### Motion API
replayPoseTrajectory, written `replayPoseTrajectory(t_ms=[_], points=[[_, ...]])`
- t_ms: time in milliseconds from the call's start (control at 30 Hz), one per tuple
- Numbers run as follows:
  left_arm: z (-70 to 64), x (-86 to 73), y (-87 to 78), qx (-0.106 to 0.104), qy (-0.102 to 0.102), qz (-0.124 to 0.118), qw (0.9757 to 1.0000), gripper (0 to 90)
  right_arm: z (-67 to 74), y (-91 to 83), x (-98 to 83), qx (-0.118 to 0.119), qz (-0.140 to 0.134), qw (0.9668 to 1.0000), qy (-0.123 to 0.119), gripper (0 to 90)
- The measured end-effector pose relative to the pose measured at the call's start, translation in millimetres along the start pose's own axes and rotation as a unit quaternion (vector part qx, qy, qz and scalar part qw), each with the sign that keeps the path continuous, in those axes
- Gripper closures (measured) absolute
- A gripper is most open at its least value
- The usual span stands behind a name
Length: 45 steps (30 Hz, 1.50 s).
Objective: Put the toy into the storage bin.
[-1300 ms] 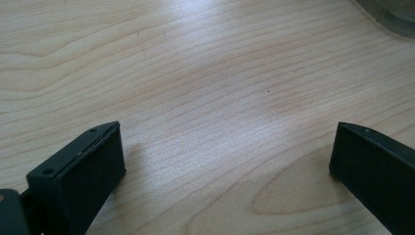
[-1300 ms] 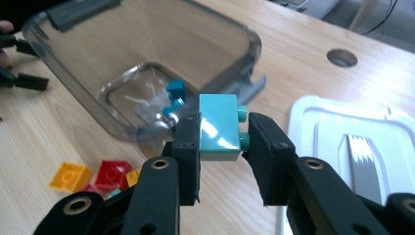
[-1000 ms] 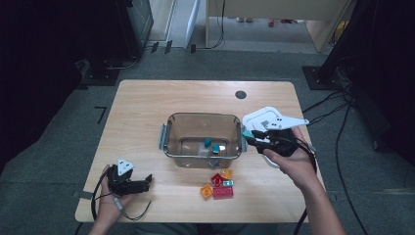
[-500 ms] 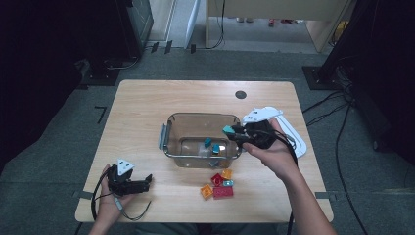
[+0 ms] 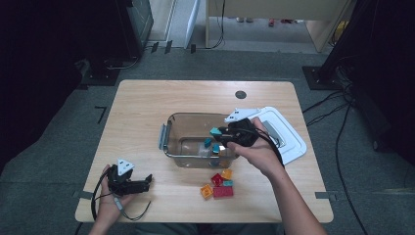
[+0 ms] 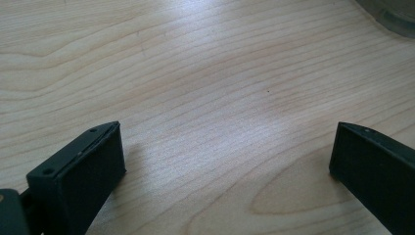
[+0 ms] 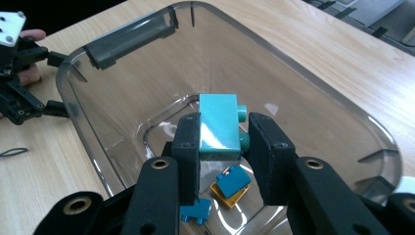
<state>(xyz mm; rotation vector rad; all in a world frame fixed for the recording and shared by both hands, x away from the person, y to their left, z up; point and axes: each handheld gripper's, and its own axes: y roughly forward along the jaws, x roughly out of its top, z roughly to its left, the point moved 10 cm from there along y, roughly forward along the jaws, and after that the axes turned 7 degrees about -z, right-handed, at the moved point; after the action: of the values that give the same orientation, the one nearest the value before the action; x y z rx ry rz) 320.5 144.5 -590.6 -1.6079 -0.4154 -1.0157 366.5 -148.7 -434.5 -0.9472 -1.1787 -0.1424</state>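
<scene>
The right gripper (image 7: 224,147) holds a teal brick (image 7: 219,126) clamped between its jaws, studs pointing to one side, poised over the open mouth of the clear tub (image 5: 169,147); judging from the bricks already lying on the tub's floor, the brick is held there to be dropped in with them. In the right gripper view, a small blue brick (image 7: 233,181) rests on an orange one (image 7: 229,194) directly below, and another blue piece (image 7: 195,212) lies just beside them. In the high view the right hand (image 5: 257,149) reaches in from the tub's right side, forearm angled up from the bottom edge, gripper pointing left across the rim. A loose cluster of red, orange and teal bricks (image 5: 218,185) waits on the table (image 5: 147,103) just in front of the tub, probably the supply still to be moved. The white lid (image 5: 288,139) lies to the right, partly under the hand, set aside so the tub stays open. The left gripper (image 5: 128,181) rests on the table near its front left corner, well apart from the tub, jaws spread wide over bare wood and holding nothing, seemingly idle.
</scene>
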Motion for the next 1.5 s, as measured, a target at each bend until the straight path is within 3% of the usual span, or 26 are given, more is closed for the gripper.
replayPoseTrajectory(t_ms=[367, 533, 700, 833, 933, 1233, 1500], points=[[-0.1, 0.0, 0.0, 0.000, 0.001, 0.000, 1.0000, 0.0, 4.7, 16.2, -6.8, 0.005, 0.019, 0.9998, 0.002, 65.8], [-0.1, 0.0, 0.0, -0.001, 0.001, 0.000, 1.0000, 0.0, 7.2, 15.8, -5.9, 0.017, 0.015, 0.9997, 0.008, 45.1], [-0.1, 0.0, 0.0, -0.001, 0.001, 0.000, 1.0000, 0.0, 7.6, 10.2, -3.6, 0.018, -0.001, 0.9998, 0.012, 13.9], [-0.1, 0.0, 0.0, -0.001, 0.001, 0.000, 1.0000, 0.0, 5.7, 2.6, -1.5, 0.020, -0.013, 0.9996, 0.012, 1.3], [-0.1, 0.0, 0.0, -0.001, 0.001, 0.000, 1.0000, 0.0, 3.9, -3.6, -0.9, 0.022, -0.020, 0.9995, 0.009, 0.0], [-0.2, -0.1, -0.1, -0.001, 0.000, 0.001, 1.0000, 0.0, -6.2, -24.3, -3.4, -0.007, -0.033, 0.9994, 0.000, 0.0], [-0.2, -0.1, -0.1, -0.001, 0.001, 0.001, 1.0000, 0.0, -14.4, -42.2, -16.2, -0.020, -0.040, 0.9990, 0.004, 0.0]])
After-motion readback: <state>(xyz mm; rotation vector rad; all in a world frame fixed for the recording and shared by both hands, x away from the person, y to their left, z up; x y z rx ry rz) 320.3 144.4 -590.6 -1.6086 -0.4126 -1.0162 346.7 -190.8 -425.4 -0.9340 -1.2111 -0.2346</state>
